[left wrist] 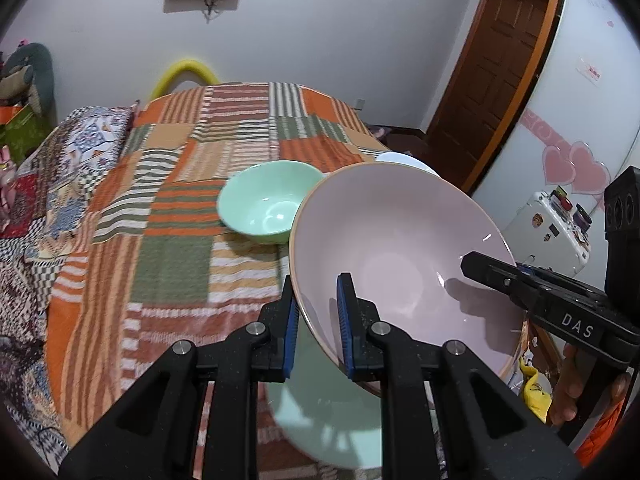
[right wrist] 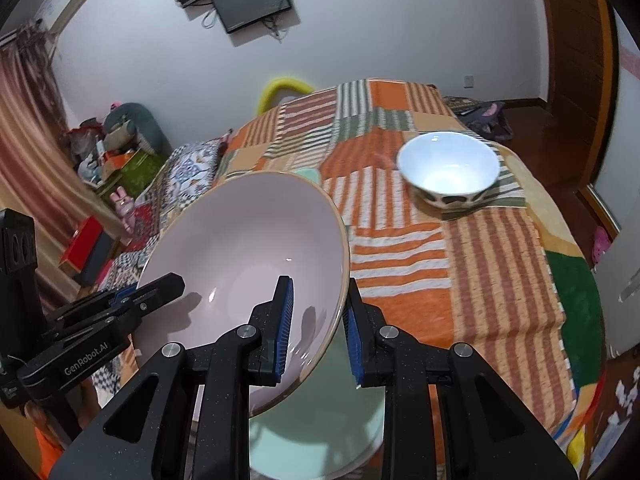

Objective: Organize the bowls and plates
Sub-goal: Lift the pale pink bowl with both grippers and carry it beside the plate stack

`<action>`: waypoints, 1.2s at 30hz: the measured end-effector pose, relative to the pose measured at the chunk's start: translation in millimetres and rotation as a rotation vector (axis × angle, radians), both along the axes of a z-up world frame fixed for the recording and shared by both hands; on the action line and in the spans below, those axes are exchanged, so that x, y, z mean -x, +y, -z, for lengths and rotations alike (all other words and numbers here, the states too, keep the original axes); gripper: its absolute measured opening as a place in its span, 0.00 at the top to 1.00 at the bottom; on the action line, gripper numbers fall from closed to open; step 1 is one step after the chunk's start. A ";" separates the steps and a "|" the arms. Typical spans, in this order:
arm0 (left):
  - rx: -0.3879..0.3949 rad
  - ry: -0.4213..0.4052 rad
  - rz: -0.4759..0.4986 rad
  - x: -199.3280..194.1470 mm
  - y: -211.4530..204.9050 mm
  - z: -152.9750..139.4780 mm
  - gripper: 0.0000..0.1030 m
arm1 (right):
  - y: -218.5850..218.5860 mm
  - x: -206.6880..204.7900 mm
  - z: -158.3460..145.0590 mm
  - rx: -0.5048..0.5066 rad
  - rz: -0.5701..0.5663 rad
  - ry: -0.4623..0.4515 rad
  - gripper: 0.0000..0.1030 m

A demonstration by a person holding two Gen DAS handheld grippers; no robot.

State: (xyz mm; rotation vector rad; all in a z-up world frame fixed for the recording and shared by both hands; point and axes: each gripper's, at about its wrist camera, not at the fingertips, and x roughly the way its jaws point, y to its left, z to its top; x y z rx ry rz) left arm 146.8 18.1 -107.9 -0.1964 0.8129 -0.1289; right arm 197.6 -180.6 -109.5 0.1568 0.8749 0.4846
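Pink bowl [left wrist: 400, 256] tilted above the table [left wrist: 172, 264], rim clamped by left gripper [left wrist: 318, 320] and right gripper [right wrist: 318, 328] on opposite sides. Left view shows green bowl [left wrist: 266, 204]; right view, white bowl [right wrist: 448, 168].

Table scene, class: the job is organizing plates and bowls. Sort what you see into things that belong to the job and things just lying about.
Belong to the job:
- pink bowl, gripped on opposite rims by left gripper and right gripper
- green bowl
- white bowl
- pale green plate

Just lying about:
- striped tablecloth
- wall screen
- yellow chair back
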 end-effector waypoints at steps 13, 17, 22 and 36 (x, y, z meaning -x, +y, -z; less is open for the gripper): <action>-0.013 0.005 -0.121 54.8 54.3 2.0 0.83 | 57.8 23.7 5.6 0.005 -0.132 0.003 0.78; -0.010 0.011 -0.162 67.6 71.2 8.8 0.83 | 75.1 27.6 9.9 0.003 -0.167 0.013 0.78; 0.011 0.034 -0.204 77.7 90.5 20.9 0.83 | 95.3 32.2 17.3 0.016 -0.205 0.030 0.78; 0.056 0.115 -0.272 82.9 126.0 62.4 0.83 | 134.6 35.0 54.7 0.083 -0.274 0.120 0.78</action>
